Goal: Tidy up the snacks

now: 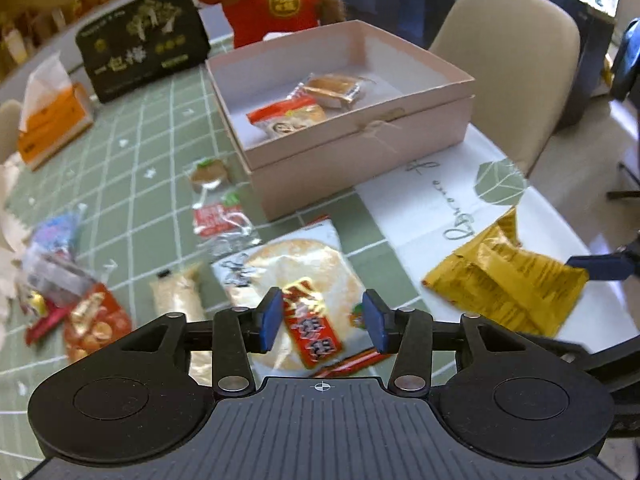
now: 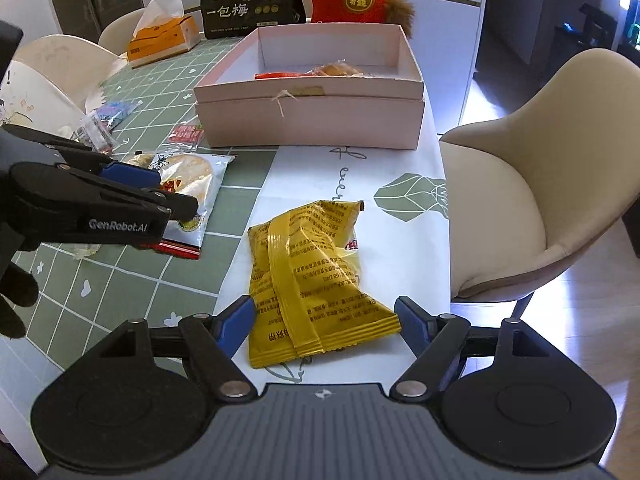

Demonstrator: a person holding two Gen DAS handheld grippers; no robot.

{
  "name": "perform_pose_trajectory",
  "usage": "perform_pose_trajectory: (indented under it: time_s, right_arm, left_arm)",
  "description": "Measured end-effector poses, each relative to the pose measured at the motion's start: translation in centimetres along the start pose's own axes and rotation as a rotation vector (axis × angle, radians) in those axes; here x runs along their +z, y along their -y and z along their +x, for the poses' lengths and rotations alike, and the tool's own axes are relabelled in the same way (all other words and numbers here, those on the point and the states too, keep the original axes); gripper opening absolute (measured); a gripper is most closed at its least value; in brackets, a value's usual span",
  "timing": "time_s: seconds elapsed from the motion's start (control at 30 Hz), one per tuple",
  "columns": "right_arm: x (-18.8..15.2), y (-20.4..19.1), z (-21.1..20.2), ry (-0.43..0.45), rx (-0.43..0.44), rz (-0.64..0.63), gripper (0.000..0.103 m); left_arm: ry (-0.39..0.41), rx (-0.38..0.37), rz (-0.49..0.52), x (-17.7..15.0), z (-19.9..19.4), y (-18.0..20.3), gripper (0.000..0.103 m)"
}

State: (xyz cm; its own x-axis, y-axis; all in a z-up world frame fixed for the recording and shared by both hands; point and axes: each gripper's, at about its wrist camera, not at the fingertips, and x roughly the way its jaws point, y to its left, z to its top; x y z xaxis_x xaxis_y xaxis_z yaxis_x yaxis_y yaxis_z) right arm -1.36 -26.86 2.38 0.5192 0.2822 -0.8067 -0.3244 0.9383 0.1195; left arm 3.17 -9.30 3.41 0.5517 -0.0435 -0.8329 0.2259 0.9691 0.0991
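Snacks on the table (image 2: 132,288), one under each gripper.
Left gripper (image 1: 323,320): jaws spread, empty, above the rice cracker pack (image 1: 296,280). Right gripper (image 2: 325,316): jaws spread, the yellow bag's (image 2: 308,276) near end between them, pads apparently not pressing. Box (image 2: 308,120) lies beyond.

One pink box (image 1: 360,152) at 12 o'clock, two snack packets (image 1: 308,104) inside. One rice-cracker pack (image 1: 292,276); one yellow bag (image 2: 312,276) at 3 o'clock. One tissue box (image 1: 52,124), one black pouch (image 1: 140,40), one plush toy (image 1: 272,4). Two chairs (image 2: 540,184).
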Motion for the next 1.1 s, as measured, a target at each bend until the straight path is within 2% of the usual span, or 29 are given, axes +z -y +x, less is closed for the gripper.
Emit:
perform_pose_trajectory:
  time_s: [0.13, 0.2, 0.33, 0.4, 0.47, 0.53, 0.63, 0.7, 0.8, 0.83, 0.87, 0.97, 1.1]
  right_arm:
    - [-0.2, -0.4, -0.1, -0.006, -0.002, -0.016, 0.078]
    - [-0.4, -0.5, -0.2, -0.008, -0.004, -0.024, 0.078]
    - [-0.6, -0.4, -0.6, 0.004, 0.004, -0.018, 0.078]
    - [-0.5, -0.3, -0.8, 0.011, 0.010, -0.014, 0.078]
    - [-0.1, -0.3, -0.8, 0.014, 0.011, -0.022, 0.078]
    - [0.6, -0.5, -0.9, 0.031, 0.010, -0.032, 0.078]
    - [2.2, -0.9, -1.4, 0.090, -0.007, -0.055, 0.078]
    - [3.1, -1.1, -0.7, 0.108, -0.018, -0.069, 0.078]
    - [3.7, -0.8, 1.6, 0.049, -0.008, -0.036, 0.072]
    - [3.7, -0.7, 2.2, 0.022, 0.015, -0.013, 0.063]
    - [3.6, -0.4, 2.7, -0.002, 0.045, 0.012, 0.060]
    - [3.2, -0.5, 2.8, 0.010, 0.049, 0.026, 0.060]
    - [3.3, -0.4, 2.9, 0.032, 0.030, 0.006, 0.060]
  left_arm:
    - [0.015, -0.084, -0.040, 0.0, 0.2, 0.2, 0.067]
    - [0.035, -0.094, -0.102, -0.1, -0.1, -0.4, 0.064]
    - [0.086, -0.041, -0.293, -0.9, -1.0, -3.5, 0.061]
    - [0.072, -0.070, -0.381, -1.0, -0.7, -5.3, 0.060]
    - [0.040, -0.127, -0.427, -0.8, -0.1, -6.3, 0.060]
    - [0.023, -0.171, -0.438, -0.7, 0.7, -6.4, 0.060]
    - [-0.002, -0.199, -0.437, -0.7, 1.7, -6.2, 0.060]
    - [0.010, -0.213, -0.442, -1.0, 1.8, -6.4, 0.060]
    - [0.011, -0.266, -0.479, -1.3, 1.8, -6.9, 0.060]
    - [0.011, -0.295, -0.494, -1.4, 2.0, -7.1, 0.060]
    - [0.009, -0.318, -0.508, -1.3, 2.3, -7.2, 0.060]
    - [0.002, -0.387, -0.523, -1.1, 2.4, -6.9, 0.060]
    - [0.012, -0.420, -0.489, -0.6, 2.1, -5.5, 0.060]
